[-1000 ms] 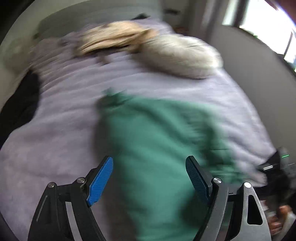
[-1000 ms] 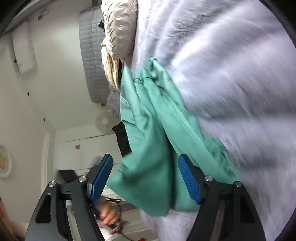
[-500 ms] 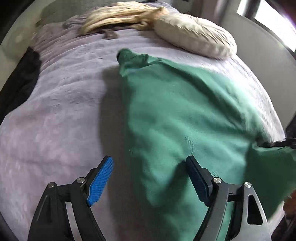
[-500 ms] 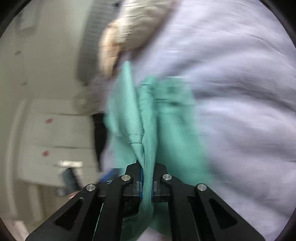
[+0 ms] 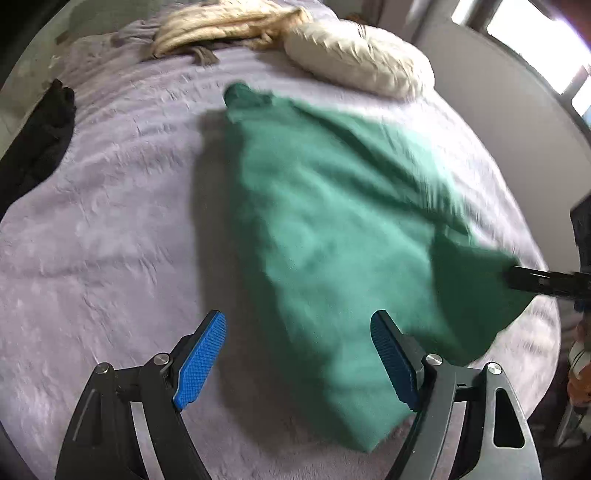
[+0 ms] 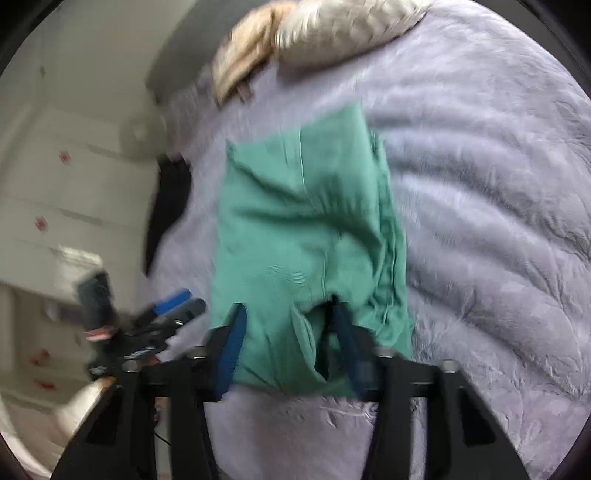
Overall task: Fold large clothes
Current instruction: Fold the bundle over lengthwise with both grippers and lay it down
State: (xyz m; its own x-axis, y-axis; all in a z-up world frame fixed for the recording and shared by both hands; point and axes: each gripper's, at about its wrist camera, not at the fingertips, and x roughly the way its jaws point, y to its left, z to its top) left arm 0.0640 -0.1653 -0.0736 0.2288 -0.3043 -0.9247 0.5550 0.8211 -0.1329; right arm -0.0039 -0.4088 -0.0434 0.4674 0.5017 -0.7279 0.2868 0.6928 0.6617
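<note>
- Lilac bedspread [image 5: 110, 206] covers the bed and fills most of both views; wide bare fabric lies to the left of the green garment [image 5: 332, 221], and some more on its right, toward the wall [image 5: 491, 110].
- At the far end lie a cream pillow [image 5: 358, 62] and a beige cloth [image 5: 221, 26], both apart from the garment.
- At the left edge of the bed a black cloth [image 5: 40, 136] hangs over the side.
- The garment lies in the middle of the bed. Its long axis runs from the far end toward the near edge, with a narrow dark tip at the far end and the wide part near the grippers.
- The left gripper [image 5: 299, 362] has its jaws wide apart; the near left part of the garment is between them, but they hold nothing.
- The right gripper [image 6: 288, 343] has its jaws partly open around the near edge of the garment; the blue pads do not press it together.
- In the left view the right gripper [image 5: 546, 282] is cut off by the frame.
- Both views are blurred, so seams and the kind of garment are hard to make out.
</note>
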